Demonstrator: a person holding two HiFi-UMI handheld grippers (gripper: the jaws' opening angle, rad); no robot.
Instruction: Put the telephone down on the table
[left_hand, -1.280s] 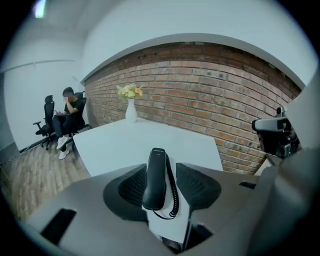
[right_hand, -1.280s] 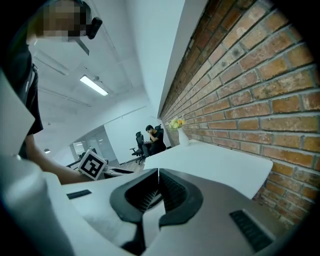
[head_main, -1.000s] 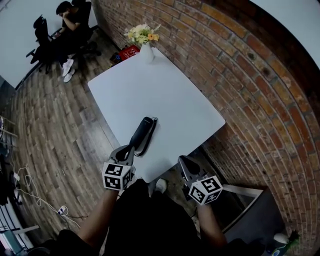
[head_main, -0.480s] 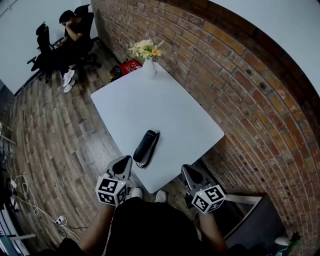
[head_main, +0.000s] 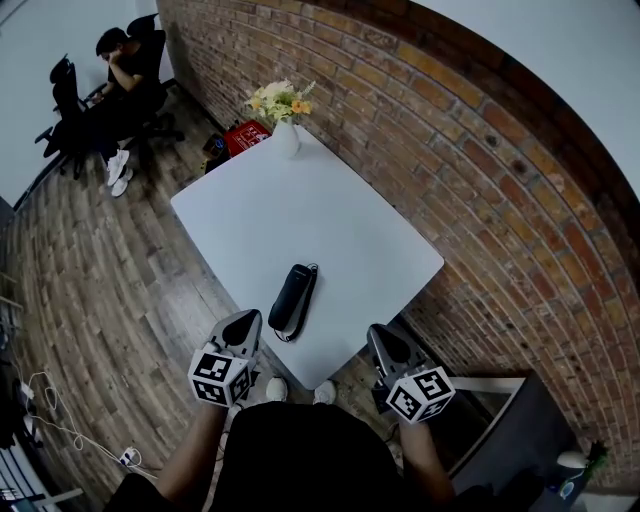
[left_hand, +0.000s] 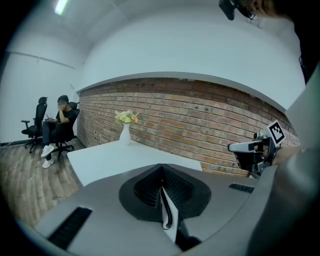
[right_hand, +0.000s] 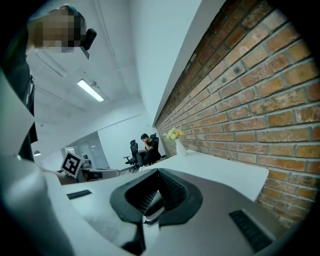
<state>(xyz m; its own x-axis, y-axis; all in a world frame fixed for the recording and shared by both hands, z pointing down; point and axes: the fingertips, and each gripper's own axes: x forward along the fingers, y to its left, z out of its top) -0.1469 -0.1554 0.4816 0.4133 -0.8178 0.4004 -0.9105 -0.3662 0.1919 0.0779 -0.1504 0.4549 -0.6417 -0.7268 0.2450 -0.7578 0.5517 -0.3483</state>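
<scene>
Nearest the wearer, the left gripper (head_main: 244, 322) and the right gripper (head_main: 379, 336) are held side by side, just short of the near edge of the white rectangular table (head_main: 330, 195). Both point toward the far side.

Left gripper: jaws closed together, pads meeting, nothing held between them. It is over the wooden plank floor (head_main: 95, 270), just off the table's near edge.

Right gripper: jaws likewise brought together and empty. It is off the table's near right corner.

The black telephone handset (head_main: 293, 297) lies flat on the table top, close to the near edge. It lies lengthwise near to far, just beyond the left gripper and apart from it. Neither gripper touches it. Its coiled black cord (head_main: 309, 300) runs along the handset's right side and loops round its near end. In the left gripper view the cord shows in the low gap beneath the closed jaws. In the right gripper view the handset shows the same way.

At the far corner of the table a white vase (head_main: 285, 138) stands upright, holding yellow and white flowers (head_main: 277, 100). A red box (head_main: 243, 137) sits on the floor just left of that corner.

A red brick wall (head_main: 480, 150) runs along the table's right side. At the far left, a seated person in dark clothes (head_main: 125, 65) occupies a black office chair (head_main: 62, 100), well apart from the table.
</scene>
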